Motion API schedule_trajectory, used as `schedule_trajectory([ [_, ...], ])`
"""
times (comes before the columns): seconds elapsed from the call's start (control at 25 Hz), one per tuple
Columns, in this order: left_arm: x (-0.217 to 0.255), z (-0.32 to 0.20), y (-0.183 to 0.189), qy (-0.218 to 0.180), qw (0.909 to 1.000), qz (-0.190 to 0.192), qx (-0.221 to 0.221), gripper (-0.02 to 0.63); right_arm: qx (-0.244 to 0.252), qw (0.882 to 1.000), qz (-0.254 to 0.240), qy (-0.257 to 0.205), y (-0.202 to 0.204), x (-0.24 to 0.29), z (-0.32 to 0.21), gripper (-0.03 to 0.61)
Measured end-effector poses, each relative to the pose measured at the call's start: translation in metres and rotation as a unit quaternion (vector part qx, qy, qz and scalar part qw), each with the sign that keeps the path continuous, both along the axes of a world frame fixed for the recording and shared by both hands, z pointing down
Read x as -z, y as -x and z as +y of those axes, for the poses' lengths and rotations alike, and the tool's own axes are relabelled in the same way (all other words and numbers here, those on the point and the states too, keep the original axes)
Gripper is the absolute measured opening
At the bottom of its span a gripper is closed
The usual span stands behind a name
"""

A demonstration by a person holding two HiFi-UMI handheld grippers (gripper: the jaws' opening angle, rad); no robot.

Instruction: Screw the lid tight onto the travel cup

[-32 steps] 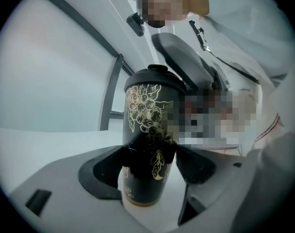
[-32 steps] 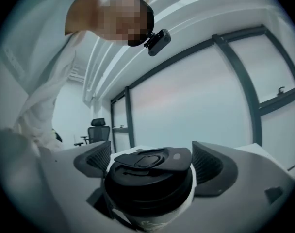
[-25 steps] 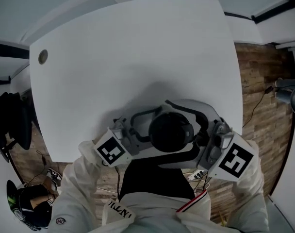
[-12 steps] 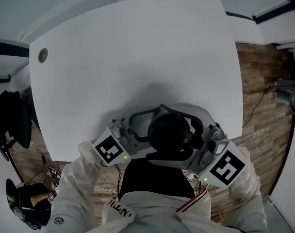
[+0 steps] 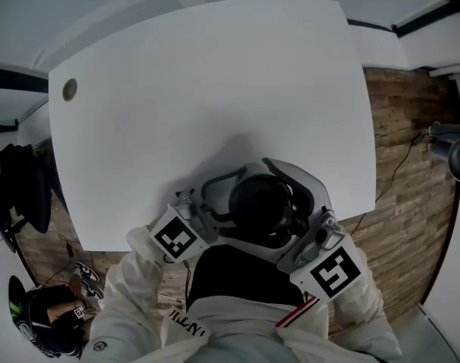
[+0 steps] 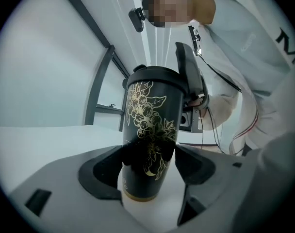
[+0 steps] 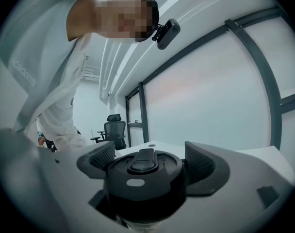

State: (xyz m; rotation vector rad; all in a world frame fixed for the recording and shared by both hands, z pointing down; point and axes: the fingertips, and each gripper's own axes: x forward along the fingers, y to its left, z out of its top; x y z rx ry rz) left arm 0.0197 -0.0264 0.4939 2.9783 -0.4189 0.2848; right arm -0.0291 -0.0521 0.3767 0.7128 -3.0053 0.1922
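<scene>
At the counter's [image 5: 215, 82] near edge, left gripper [image 6: 148, 159] pinches the cup [image 6: 152, 113]; right gripper [image 7: 147, 163], jaws just tightened, clamps the lid [image 7: 143, 177].

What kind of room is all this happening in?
Most likely an office or meeting room, perhaps used as a workspace for tests. There is a plain white table, a black office chair in the background, glass partition walls with dark frames, and a wood-pattern floor.
</scene>
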Motion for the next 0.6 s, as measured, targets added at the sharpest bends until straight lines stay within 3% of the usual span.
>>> schedule_trajectory([
  [0.2,-0.002,-0.005,-0.011,-0.011,0.9997,-0.02,-0.009,0.341,0.0,1.0,-0.005,0.002,-0.005,0.002,-0.003,0.472],
  [0.4,-0.003,-0.006,-0.009,-0.027,0.9985,-0.021,0.043,0.356,-0.032,0.999,-0.015,-0.002,-0.003,0.004,-0.003,0.472],
  [0.6,-0.003,-0.007,-0.011,-0.028,0.9964,-0.031,0.073,0.356,-0.097,0.995,-0.014,-0.001,-0.009,0.003,-0.006,0.472],
])
